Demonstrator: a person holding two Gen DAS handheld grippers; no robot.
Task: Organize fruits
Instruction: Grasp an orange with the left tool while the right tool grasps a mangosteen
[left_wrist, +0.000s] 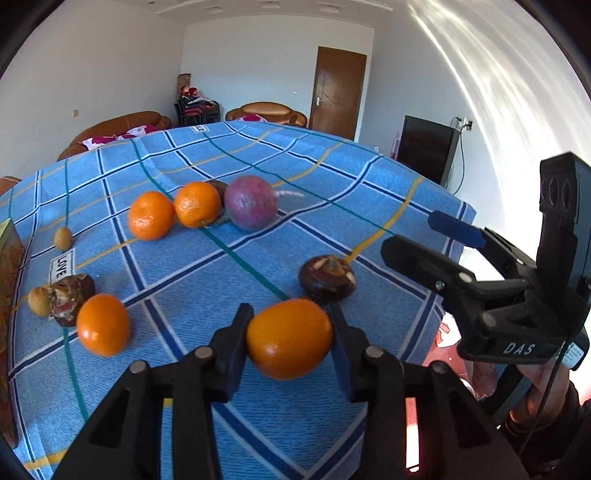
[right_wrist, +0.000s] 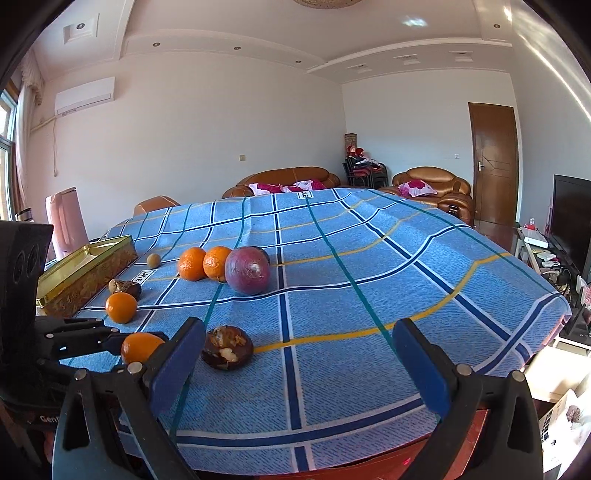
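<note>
The left gripper pinched a round orange tangerine between its black fingers, near the front edge of the table under the blue checked cloth. Just beyond it lay a dark brown mangosteen with a broken shell. The right gripper hung with its blue-padded jaws spread wide and nothing between them, over bare cloth close to the same front edge.

Farther back, two orange tangerines touched each other beside a purple-red round fruit. Another orange tangerine sat near a gold rectangular tin at the left edge. The right half of the cloth lay open out to its far and right edges.
</note>
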